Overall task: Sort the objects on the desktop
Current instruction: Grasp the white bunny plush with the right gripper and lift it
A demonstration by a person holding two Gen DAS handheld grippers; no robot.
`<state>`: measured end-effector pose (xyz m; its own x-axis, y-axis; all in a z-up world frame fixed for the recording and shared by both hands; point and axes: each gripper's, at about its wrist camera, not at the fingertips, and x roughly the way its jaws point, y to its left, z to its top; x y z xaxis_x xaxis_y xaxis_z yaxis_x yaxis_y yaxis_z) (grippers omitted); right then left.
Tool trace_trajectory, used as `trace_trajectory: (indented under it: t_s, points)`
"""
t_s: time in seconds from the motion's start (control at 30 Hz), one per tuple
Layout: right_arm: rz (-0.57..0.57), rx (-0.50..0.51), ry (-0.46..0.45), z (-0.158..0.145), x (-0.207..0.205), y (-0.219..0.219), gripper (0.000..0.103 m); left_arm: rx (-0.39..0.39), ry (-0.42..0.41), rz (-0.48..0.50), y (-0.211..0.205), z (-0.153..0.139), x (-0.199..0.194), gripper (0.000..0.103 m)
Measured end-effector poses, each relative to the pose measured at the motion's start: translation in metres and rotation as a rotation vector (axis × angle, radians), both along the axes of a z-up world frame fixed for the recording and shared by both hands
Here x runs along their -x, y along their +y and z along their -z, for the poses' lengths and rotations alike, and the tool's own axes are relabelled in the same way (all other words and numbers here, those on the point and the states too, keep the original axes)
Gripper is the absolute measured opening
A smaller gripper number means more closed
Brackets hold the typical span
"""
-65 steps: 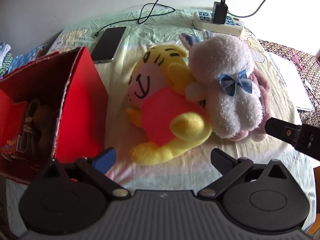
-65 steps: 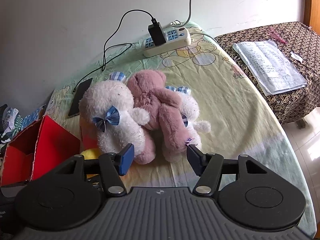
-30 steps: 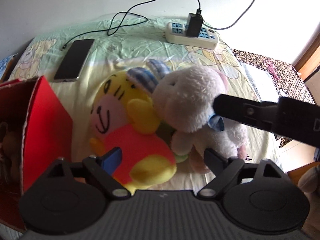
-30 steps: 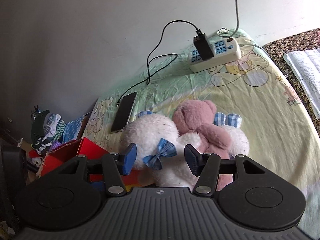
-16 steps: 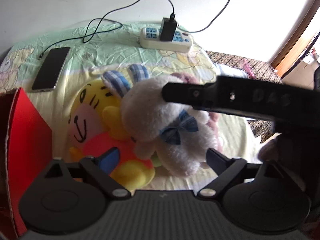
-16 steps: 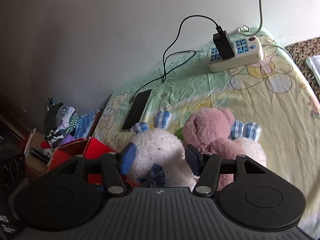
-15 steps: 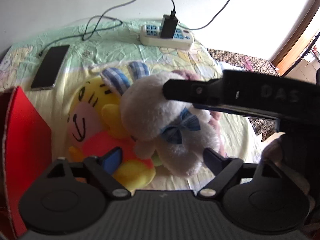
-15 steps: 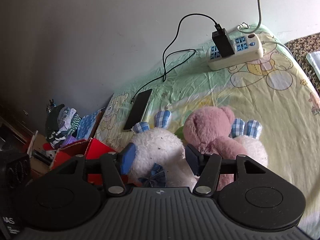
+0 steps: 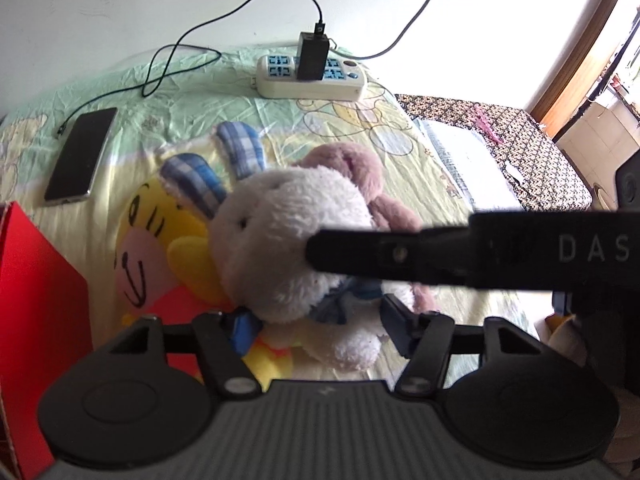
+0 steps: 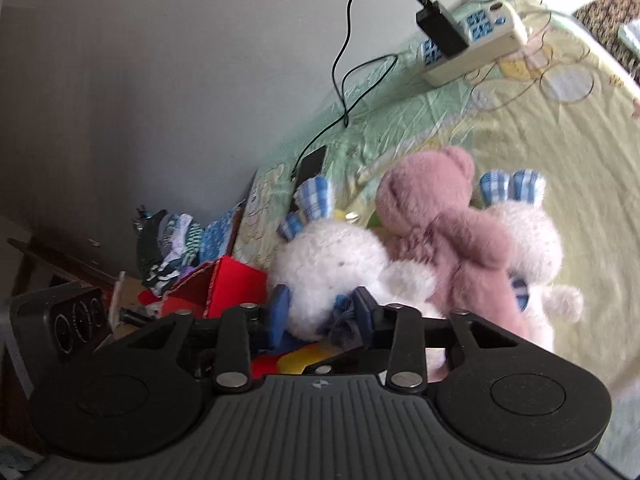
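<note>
Right gripper (image 10: 320, 316) pinched the white bunny (image 10: 340, 264); left gripper (image 9: 316, 332) spread, empty. Bunny, pink bear (image 10: 440, 220), tiger (image 9: 160, 248) not yet in the red box (image 9: 36, 280).

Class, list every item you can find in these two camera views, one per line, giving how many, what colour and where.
white rabbit plush: 2, white with blue checked ears; one between the right jaws, the other behind the pink bear
pink bear plush: 1, pink, lying between the two rabbits
yellow tiger plush: 1, yellow with a red top, beside the red box
red box: 1, red, at the table's left edge
phone: 1, dark, on the cloth left of the toys
power strip: 1, cream, near the wall, with a black charger plugged in
papers: a white stack on the patterned side table
left gripper: black, open, around the near rabbit's lower body
right gripper: black, shut on the rabbit
</note>
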<state>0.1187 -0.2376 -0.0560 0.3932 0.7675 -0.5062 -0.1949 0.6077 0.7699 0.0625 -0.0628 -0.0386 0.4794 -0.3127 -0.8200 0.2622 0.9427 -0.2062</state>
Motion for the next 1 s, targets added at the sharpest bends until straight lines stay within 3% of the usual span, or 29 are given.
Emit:
trace_trajectory:
  t_s: [0.23,0.33,0.37,0.4,0.47,0.63,0.73,0.77,0.87,1.0]
  points:
    - [0.020,0.028,-0.004,-0.003,0.013,0.000,0.036,-0.008,-0.012,0.000,0.002,0.002,0.011,0.060]
    - [0.029,0.152,-0.158,-0.022,0.020,0.007,0.037,0.005,-0.025,-0.020,0.011,0.005,0.013,0.066]
    - [0.021,0.199,-0.217,-0.027,0.021,0.011,0.042,0.007,-0.030,-0.021,0.012,0.005,0.014,0.066]
    - [0.002,0.230,-0.267,-0.031,0.021,0.015,0.054,0.008,-0.038,-0.021,0.013,0.004,0.015,0.065]
    - [-0.028,0.241,-0.301,-0.031,0.013,0.020,0.060,-0.004,-0.058,-0.022,0.014,0.002,0.018,0.065]
    - [-0.024,0.154,-0.174,0.000,-0.013,0.018,0.068,0.001,-0.038,-0.040,0.021,0.010,0.010,0.070]
    - [0.009,0.078,-0.103,0.010,-0.005,0.015,0.069,0.020,-0.026,-0.041,0.022,0.012,0.006,0.070]
    - [0.015,0.072,-0.094,0.010,-0.001,0.015,0.068,0.015,-0.026,-0.037,0.020,0.013,0.006,0.069]
    - [0.034,0.048,-0.081,0.003,0.012,0.012,0.060,0.026,-0.034,-0.010,0.013,0.009,0.013,0.052]
    - [0.053,0.038,-0.070,-0.006,0.030,0.008,0.057,0.000,-0.065,0.015,0.006,-0.002,0.028,0.052]
